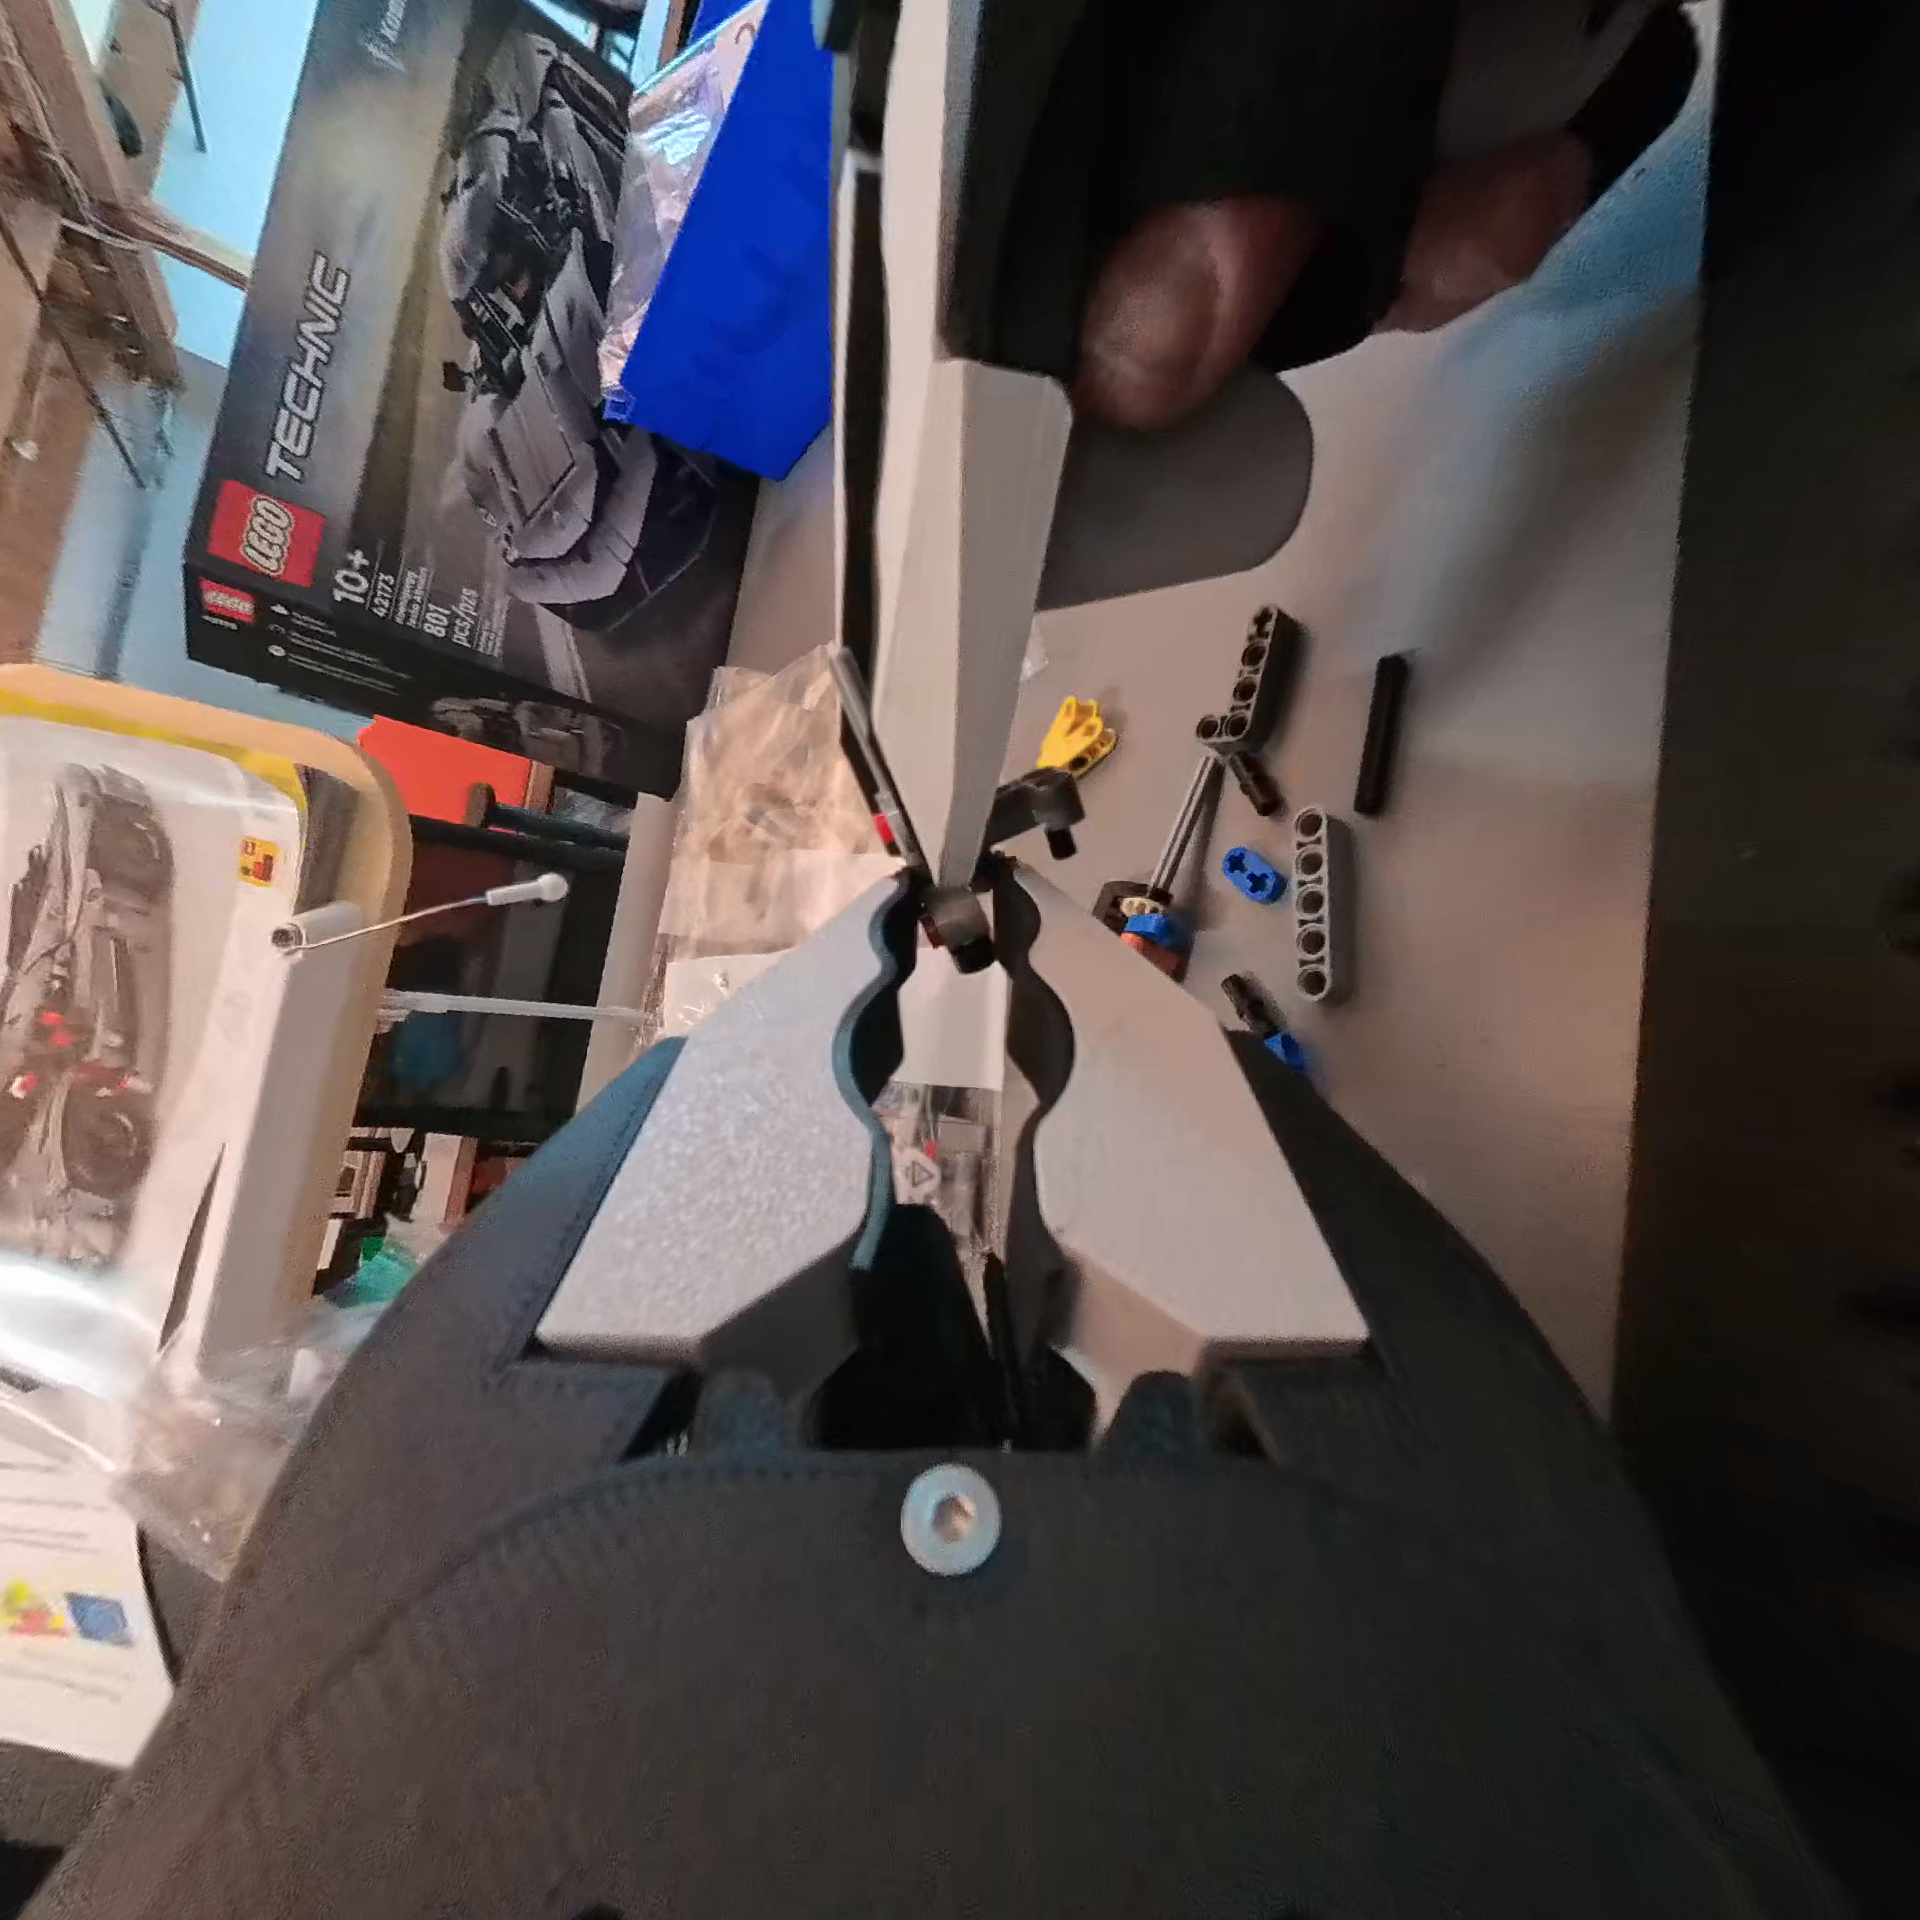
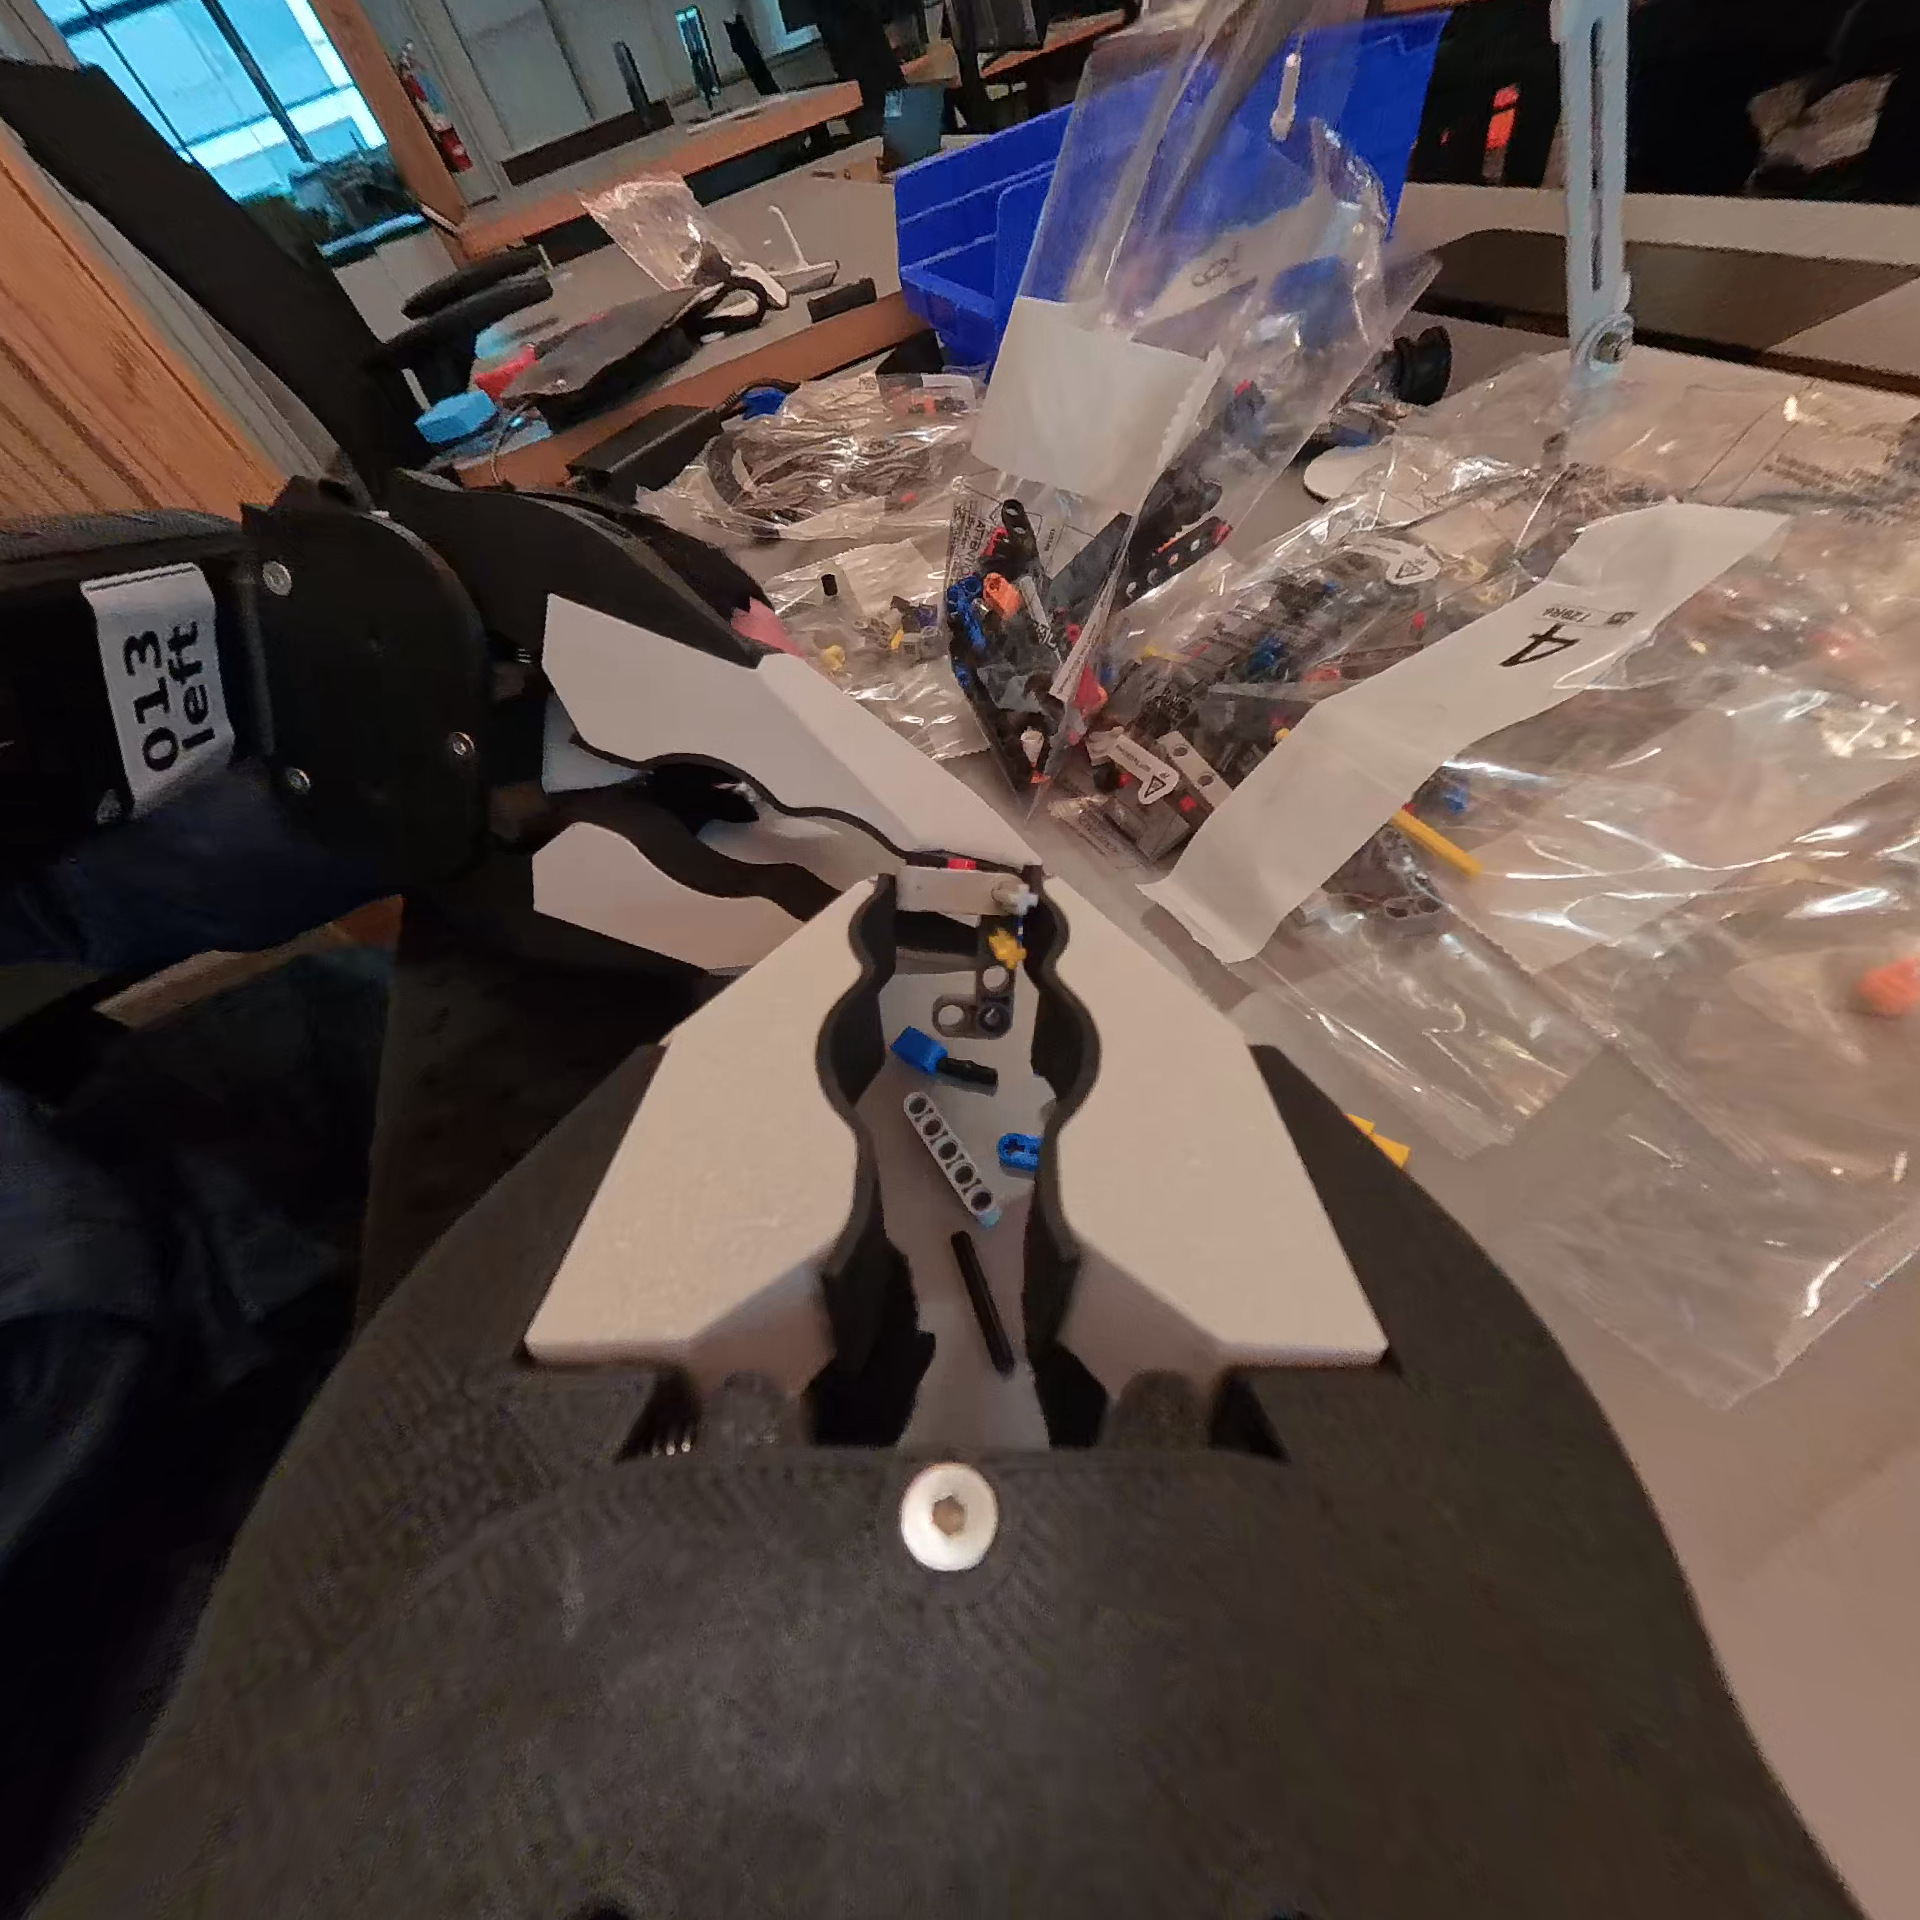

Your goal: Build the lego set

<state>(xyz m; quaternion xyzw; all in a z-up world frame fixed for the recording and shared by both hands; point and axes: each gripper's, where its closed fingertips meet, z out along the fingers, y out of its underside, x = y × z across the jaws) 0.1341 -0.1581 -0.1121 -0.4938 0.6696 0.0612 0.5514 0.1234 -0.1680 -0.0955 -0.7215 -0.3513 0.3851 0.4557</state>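
Note:
My left gripper [image 1: 951,920] is shut on a small black and red lego piece [image 1: 961,925] held above the grey table [image 1: 1475,935]. My right gripper [image 1: 948,868] comes down from above and its tips meet that piece. In the right wrist view my right gripper [image 2: 961,896] is closed on a small light grey piece [image 2: 940,891]. The left gripper [image 2: 1013,871] reaches in from the left and touches it. Loose parts lie below: a grey beam [image 1: 1322,904] [image 2: 951,1153], a dark L-beam [image 1: 1252,681], a black axle [image 1: 1380,732] [image 2: 982,1304], a yellow piece [image 1: 1081,732] and a blue connector [image 1: 1254,873].
The lego box [image 1: 416,416] and a blue bin [image 1: 727,260] [image 2: 977,239] stand at the back. Several clear bags of parts [image 2: 1091,623] and a numbered bag [image 2: 1455,727] cover the table beyond the grippers. A bagged instruction booklet [image 1: 104,987] lies at the left. Both grippers' tips are close together, under 4 cm apart. It is some 6 cm from my left tips to the blue connector [image 1: 1254,873]. It is some 8 cm from my left tips to the black axle [image 1: 1380,732]. Look for it in the right wrist view [image 2: 982,1299] too.

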